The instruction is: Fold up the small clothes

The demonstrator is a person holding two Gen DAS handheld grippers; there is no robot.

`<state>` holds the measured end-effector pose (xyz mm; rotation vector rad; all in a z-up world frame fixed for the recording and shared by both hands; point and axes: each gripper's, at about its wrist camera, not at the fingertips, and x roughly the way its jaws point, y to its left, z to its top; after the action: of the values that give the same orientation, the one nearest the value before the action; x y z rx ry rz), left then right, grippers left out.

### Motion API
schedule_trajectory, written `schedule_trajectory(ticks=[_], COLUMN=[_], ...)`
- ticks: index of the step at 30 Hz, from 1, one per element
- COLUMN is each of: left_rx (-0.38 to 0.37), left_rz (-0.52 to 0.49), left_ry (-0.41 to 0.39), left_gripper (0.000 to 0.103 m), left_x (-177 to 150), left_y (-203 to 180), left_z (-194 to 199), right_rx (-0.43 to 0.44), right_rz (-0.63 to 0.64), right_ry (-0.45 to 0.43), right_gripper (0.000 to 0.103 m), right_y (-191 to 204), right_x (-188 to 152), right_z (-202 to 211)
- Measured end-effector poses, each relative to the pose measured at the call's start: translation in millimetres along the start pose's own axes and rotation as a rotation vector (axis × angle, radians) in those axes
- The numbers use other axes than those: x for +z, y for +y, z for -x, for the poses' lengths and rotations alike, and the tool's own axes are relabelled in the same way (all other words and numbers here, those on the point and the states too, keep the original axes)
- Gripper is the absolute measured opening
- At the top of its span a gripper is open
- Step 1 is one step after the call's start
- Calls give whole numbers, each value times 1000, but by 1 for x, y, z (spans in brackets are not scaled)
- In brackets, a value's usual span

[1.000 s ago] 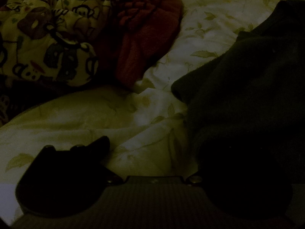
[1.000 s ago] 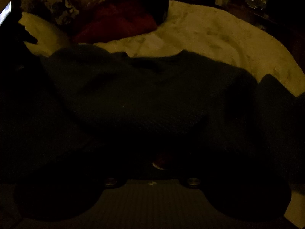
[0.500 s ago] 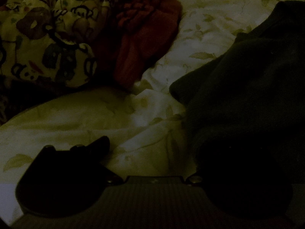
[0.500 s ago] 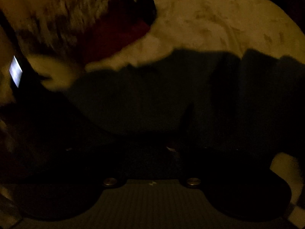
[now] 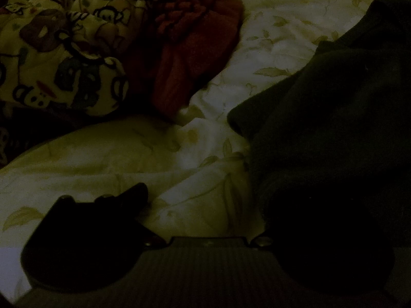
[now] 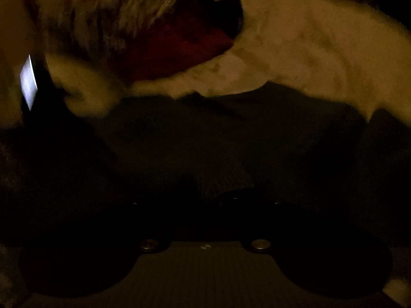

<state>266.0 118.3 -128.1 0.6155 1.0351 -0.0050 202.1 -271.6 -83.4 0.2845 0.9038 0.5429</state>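
A dark sweater (image 6: 231,133) lies spread across the near part of the bed (image 6: 321,46), its far edge toward the bed's middle, and the step in hand looks like taking up a near portion of it to start a fold. In the right wrist view the right gripper (image 6: 221,192) sits low over the knit; its jaws have just been closing and now stand narrow, with a ribbed strip of the sweater showing in the gap between them (the frame is too dark and smeared to tell whether the pads actually press on it). The next move, I judge, calls for a confirmed pinch on that strip, then carrying it over the body of the garment toward the far edge without dragging the whole piece along. In the left wrist view the left gripper (image 5: 205,200) hovers over bare sheet beside the sweater's left edge (image 5: 321,128); one finger (image 5: 123,200) is clear of any cloth, the other is lost against the dark knit, so its opening cannot be read. A red garment (image 5: 195,59) and a printed one (image 5: 64,59) are bunched at the bed's far left corner.
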Motion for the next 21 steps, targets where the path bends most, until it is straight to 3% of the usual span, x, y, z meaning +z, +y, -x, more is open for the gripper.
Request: schedule_trajectory(ticks=[3, 4, 6, 9, 11, 14, 16, 18, 19, 21], left_rx=[1, -2, -24, -51, -42, -38, -50, -31, -17, 13], left_rz=[-1, -2, -2, -29, -65, -77, -58, -62, -75, -100], left_ry=[-1, -1, -3, -4, -9, -2, 13, 5, -13, -43], left_gripper=[103, 103, 103, 103, 103, 103, 103, 103, 103, 103], left_x=[-1, -1, -1, -3, -5, -9, -11, -13, -15, -20], left_y=[0, 0, -2, -10, -17, -16, -11, -9, -10, -13], left_z=[1, 1, 2, 6, 8, 9, 11, 20, 28, 47], right_rx=[190, 188, 52, -86, -230, -179, -182, -272, -300, -357], right_rz=[-334, -348, -272, -231, -106, -165, -114, -22, 2, 69], right_ry=[70, 77, 154, 256, 310, 245, 194, 119, 92, 11], right_gripper=[19, 19, 19, 17, 17, 40, 48, 91, 101, 103], right_y=[-28, -32, -33, -45, -43, -51, -43, -27, -19, 2], right_x=[18, 22, 33, 27, 14, -4, -9, -14, -15, -21], right_z=[21, 29, 34, 24, 9, 2, 11, 32, 40, 60])
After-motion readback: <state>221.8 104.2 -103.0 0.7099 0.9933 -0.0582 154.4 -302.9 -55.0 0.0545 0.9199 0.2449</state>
